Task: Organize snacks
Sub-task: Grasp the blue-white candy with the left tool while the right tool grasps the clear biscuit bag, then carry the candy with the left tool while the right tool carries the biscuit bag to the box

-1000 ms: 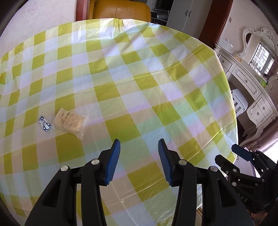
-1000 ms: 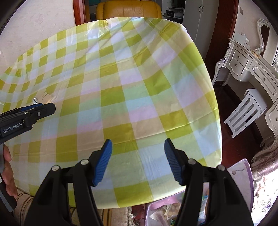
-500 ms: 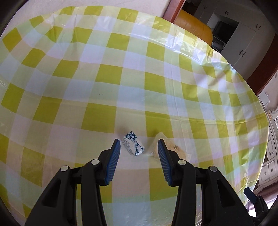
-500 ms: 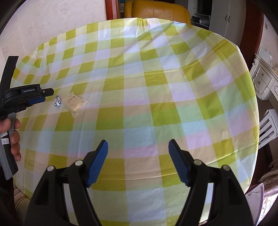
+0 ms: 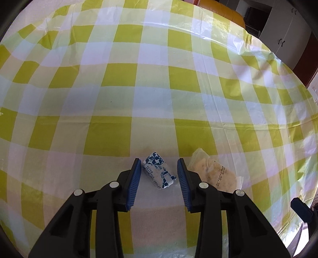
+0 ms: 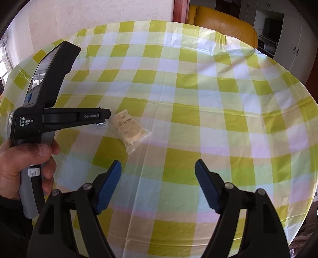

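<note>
Left claw (image 5: 159, 174) is closing around the blue-and-white wrapped candy (image 5: 159, 172) lying near the counter's (image 5: 151, 89) edge, pads not yet pressing; centring advised, avoiding the neighbouring clear biscuit packet (image 5: 216, 174). Right claw (image 6: 158, 184) is hovering spread, empty

The left hand-held gripper (image 5: 159, 168) points down at a table (image 5: 139, 89) covered by a yellow-green and white checked plastic cloth. Between its blue-padded fingers (image 5: 135, 178) lies a small blue-and-white wrapped snack (image 5: 159, 172) — set at a slant, with a slight gap showing on each side, so neither pad presses it while the jaws are closing. Just beside the right finger, outside the gripper, lies a clear packet (image 5: 216, 174) holding a pale round biscuit, a printed date on its film. At the lower right edge a dark blue tip of the other gripper (image 5: 301, 206) shows. Beyond the table's far edge — an orange seat back (image 5: 222, 13) and white cupboard doors (image 5: 282, 31).
</note>
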{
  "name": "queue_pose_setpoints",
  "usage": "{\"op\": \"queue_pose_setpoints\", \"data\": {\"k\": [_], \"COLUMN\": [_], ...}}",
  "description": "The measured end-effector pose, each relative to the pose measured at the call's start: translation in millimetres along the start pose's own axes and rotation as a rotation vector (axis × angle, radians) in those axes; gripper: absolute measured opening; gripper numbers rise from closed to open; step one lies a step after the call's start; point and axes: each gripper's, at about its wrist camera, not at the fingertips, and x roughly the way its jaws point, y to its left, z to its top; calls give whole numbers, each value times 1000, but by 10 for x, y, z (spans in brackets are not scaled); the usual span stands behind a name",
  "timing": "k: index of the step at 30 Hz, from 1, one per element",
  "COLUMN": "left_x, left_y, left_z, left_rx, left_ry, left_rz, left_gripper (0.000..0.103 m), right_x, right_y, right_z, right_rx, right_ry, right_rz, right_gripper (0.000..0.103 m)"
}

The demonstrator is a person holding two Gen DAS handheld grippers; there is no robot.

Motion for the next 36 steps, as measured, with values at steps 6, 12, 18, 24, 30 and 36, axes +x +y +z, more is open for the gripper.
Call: {"op": "queue_pose_setpoints", "data": {"k": [6,12,18,24,30,36], "left_x": [-10,-100,-216,-343,-466,-493], "left_y": [-97,33,294,509,496,371], "left_z": [-100,-181,-247,-246,-270,-417], "left_rx": [121,123,57,-5,-7,24], "left_ry": [2,18,19,10,-8,11], "left_rz": [73,71,12,-39,-48,-64], "left_gripper": [33,32,32,32,32,32], "right_x": [225,463,722,891,902,799], "right_y": [100,244,413,430,407,368], "right_z": [170,352,485,556,526,411], "right_rx": [-40,-111,-169,-161,-133,-92], "right_ry": [14,31,58,83,103,100], "right_rz": [21,48,84,114,135,110], "right_gripper": [76,77,76,76,48,38]}}
